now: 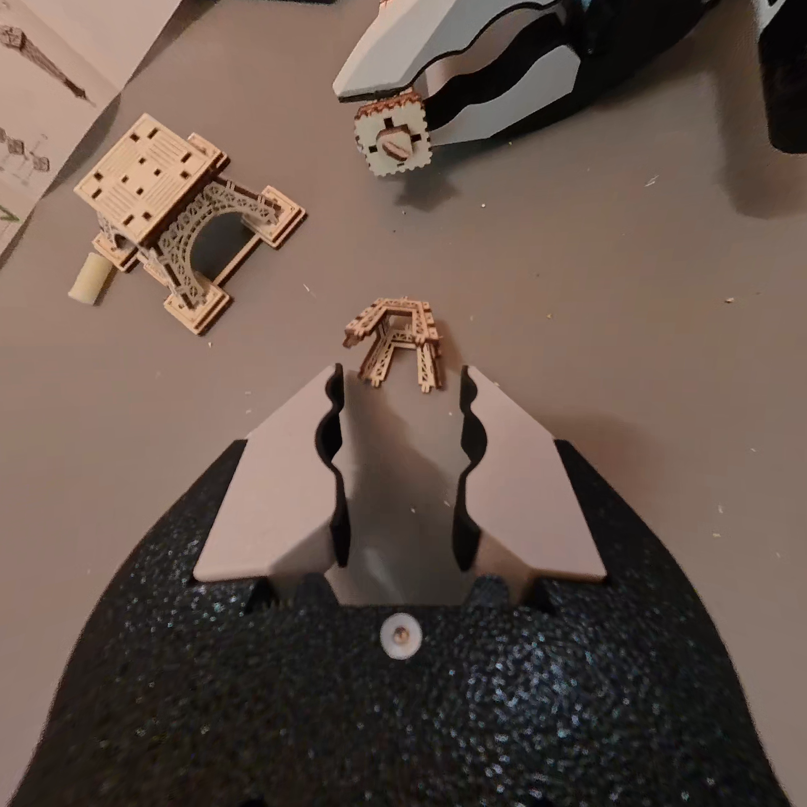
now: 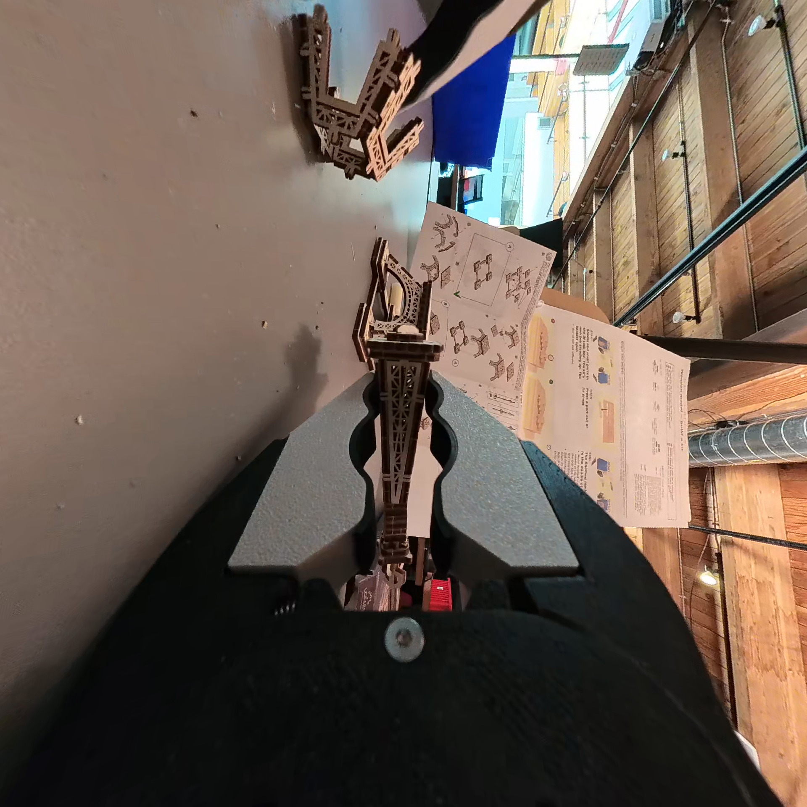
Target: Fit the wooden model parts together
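A small wooden lattice mid-section (image 1: 395, 343) lies on its side on the grey table just beyond my left gripper (image 1: 401, 377), which is open and empty. It also shows in the right wrist view (image 2: 358, 105). The arched tower base (image 1: 174, 214) with its flat slotted platform stands at the left. It also shows in the right wrist view (image 2: 393, 301). My right gripper (image 2: 401, 384) is shut on the tapered wooden spire (image 2: 399, 436), held above the table. In the left wrist view the spire's square bottom plate (image 1: 393, 139) faces me from the right gripper (image 1: 419, 94).
A small cream cylinder (image 1: 89, 277) lies by the base's left foot. Instruction sheets (image 2: 546, 371) lie at the table's far edge, also showing at the upper left of the left wrist view (image 1: 39, 87). Wood crumbs dot the table (image 1: 611, 305). There is about 11 cm between the tips of the two grippers. Left tips and right tips are each some 15 cm from the small cream cylinder (image 1: 89, 277).
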